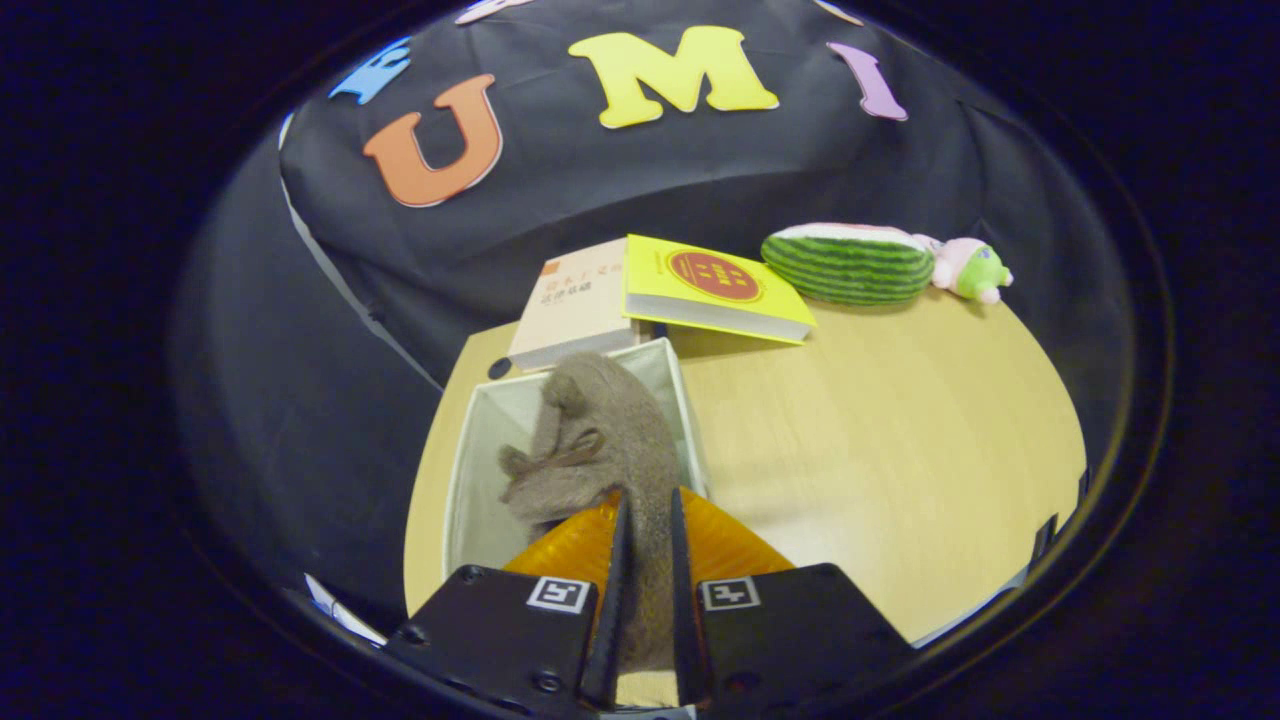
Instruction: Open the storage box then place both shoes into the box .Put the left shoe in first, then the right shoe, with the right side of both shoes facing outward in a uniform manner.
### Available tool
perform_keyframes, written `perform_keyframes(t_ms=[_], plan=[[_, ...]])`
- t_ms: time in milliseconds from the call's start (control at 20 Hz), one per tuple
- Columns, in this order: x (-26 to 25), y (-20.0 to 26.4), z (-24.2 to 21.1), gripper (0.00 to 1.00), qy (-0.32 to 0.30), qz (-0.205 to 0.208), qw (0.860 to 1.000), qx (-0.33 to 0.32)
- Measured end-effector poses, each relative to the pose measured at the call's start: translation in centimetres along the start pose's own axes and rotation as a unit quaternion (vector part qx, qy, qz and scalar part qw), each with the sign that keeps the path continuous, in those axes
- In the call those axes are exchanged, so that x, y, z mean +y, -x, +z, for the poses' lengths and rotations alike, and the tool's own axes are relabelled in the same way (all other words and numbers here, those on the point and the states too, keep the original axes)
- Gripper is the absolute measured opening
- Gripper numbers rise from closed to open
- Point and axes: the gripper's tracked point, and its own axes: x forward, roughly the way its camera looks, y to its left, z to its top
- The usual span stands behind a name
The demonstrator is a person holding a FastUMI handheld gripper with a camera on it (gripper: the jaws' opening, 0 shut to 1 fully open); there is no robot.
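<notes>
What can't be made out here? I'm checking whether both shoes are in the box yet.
- Floor of the storage box, gripper view: hidden by the brown shoe clamped in the gripper; a second shoe underneath cannot be told.
- Shoe's heel: covered by the fingers.
- Which shoe, left or right: unclear.

A light wooden table (880,440) fills the lower middle and right of the frame. At its left stands an open white storage box (470,470). Behind the box lie a beige book (575,300) and a yellow book (715,285), touching. At upper right rest a watermelon plush (850,263) and a pink-and-green plush toy (972,268).
</notes>
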Motion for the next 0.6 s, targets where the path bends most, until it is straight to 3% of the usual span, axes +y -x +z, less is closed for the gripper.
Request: perform_keyframes(t_ms=[200, 600], plan=[[-1.9, 4.4, 4.2, 1.00, 0.057, -0.036, 0.991, -0.119], [-3.3, 13.9, 6.5, 1.00, 0.097, -0.027, 0.966, -0.239]])
